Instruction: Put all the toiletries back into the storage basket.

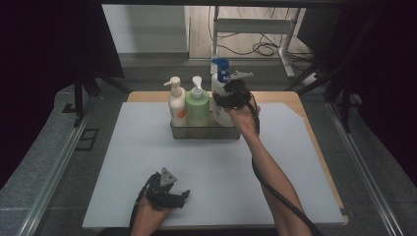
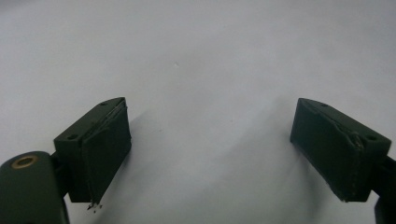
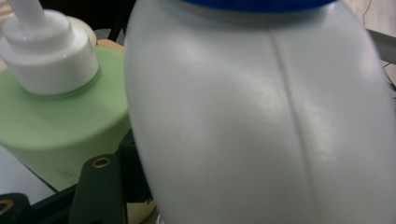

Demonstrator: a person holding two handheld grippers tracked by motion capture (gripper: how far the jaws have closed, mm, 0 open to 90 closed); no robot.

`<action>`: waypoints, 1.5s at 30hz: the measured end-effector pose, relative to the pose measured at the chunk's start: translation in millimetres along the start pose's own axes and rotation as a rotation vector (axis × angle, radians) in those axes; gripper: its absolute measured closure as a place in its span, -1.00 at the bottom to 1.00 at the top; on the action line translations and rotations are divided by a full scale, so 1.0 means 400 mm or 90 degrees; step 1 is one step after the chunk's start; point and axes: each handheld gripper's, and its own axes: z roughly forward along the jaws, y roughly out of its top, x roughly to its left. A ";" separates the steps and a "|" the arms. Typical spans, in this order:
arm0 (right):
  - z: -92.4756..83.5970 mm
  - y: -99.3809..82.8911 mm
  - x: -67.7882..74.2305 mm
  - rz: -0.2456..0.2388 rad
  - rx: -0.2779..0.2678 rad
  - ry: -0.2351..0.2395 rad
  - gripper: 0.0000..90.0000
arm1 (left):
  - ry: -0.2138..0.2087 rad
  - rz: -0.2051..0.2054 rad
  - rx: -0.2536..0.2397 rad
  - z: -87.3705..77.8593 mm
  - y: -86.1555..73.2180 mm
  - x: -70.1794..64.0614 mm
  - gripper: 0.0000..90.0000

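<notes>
Bottle in hand: white pump bottle with blue pump head, upright at the right end of a clear plastic caddy, far centre of the table.
Close-up: smooth white plastic body with a moulded seam down the side, blue collar at the top edge, seen large in the right gripper view.
Grip: right gripper pressed against the bottle's body from the near side; jaws part-way apart, about the width of the body, seemingly clamped on it, pad contact itself hidden.
Handling, as judged: rigid moulded shell, glossy and likely slippery; probably weighty if full, top-heavy under the pump; no fragility beyond the pump nozzle.
Best hold, as judged: across the flat middle of the body below the shoulder, clear of the seam's curve and the pump neck; straight vertical lift to clear the caddy wall.
Neighbours: green pump bottle just beside it, touching or nearly so; white bottle with orange label at the caddy's left end.
Risk, as judged: tilt on lift nudging the green bottle.
Idle hand: left gripper low at the near edge, jaws wide apart over bare white table mat, nothing between them.
</notes>
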 end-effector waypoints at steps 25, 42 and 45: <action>0.018 -0.076 -0.008 0.022 0.040 0.020 -0.17 | 0.000 0.000 0.001 0.000 0.000 0.000 -0.74; 0.027 -0.072 -0.013 0.009 0.068 0.041 -0.19 | 0.000 0.000 0.001 0.000 0.000 0.000 -0.74; 0.028 -0.072 -0.015 0.011 0.066 0.044 -0.21 | 0.000 0.000 0.001 0.000 0.000 0.000 -0.74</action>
